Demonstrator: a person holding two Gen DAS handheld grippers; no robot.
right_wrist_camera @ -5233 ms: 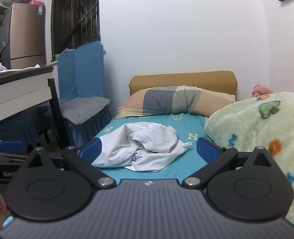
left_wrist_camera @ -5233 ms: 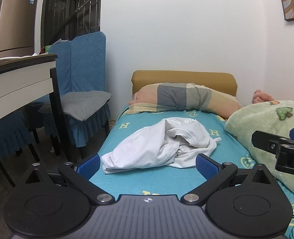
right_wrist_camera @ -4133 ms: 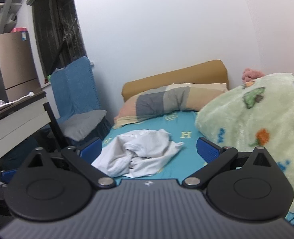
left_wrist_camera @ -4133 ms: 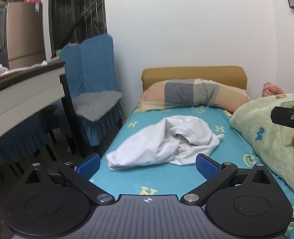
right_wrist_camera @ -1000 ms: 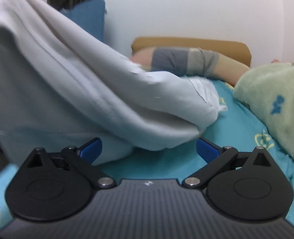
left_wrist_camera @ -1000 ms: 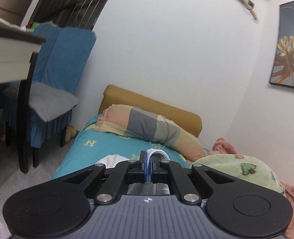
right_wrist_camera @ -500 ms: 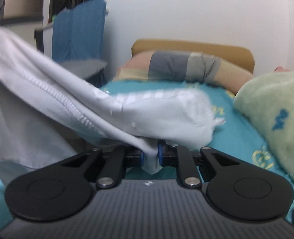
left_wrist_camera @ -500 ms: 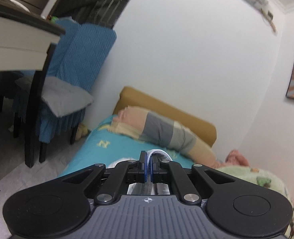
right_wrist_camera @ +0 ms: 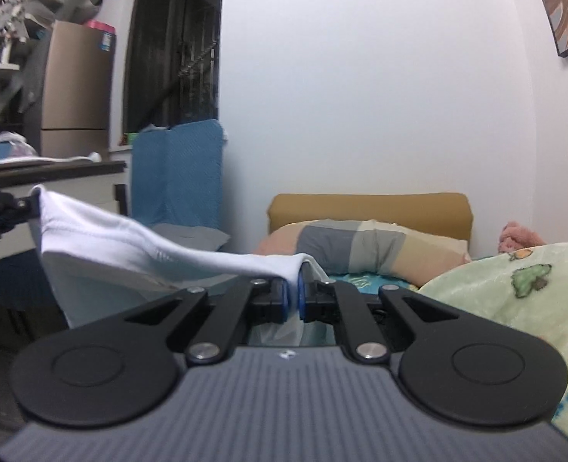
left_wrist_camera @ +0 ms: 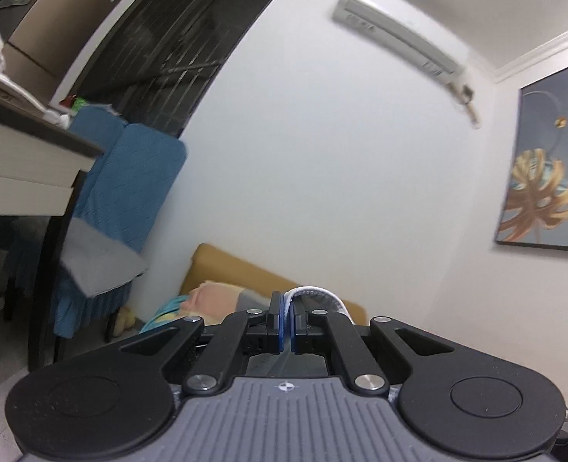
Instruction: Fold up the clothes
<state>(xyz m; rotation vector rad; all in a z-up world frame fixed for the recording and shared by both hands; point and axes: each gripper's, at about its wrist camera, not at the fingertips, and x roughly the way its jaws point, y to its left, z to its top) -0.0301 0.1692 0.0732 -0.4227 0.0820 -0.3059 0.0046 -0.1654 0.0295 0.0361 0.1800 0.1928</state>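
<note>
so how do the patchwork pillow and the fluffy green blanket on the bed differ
The patchwork pillow shows broad blocks of peach, grey and cream; the fluffy green blanket is pale green with small cartoon prints. The pillow lies lengthwise against the mustard headboard, while the blanket is heaped at the right side, nearer the camera. The pillow's cover looks smooth; the blanket looks plush. Both rest on the teal-sheeted bed.

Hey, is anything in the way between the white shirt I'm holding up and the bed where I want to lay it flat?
Nothing visible blocks it. The white cotton shirt hangs stretched between the right tool and left tool. The fluffy green blanket lies to the right on the teal bedsheet; the sheet directly beneath is hidden.
</note>
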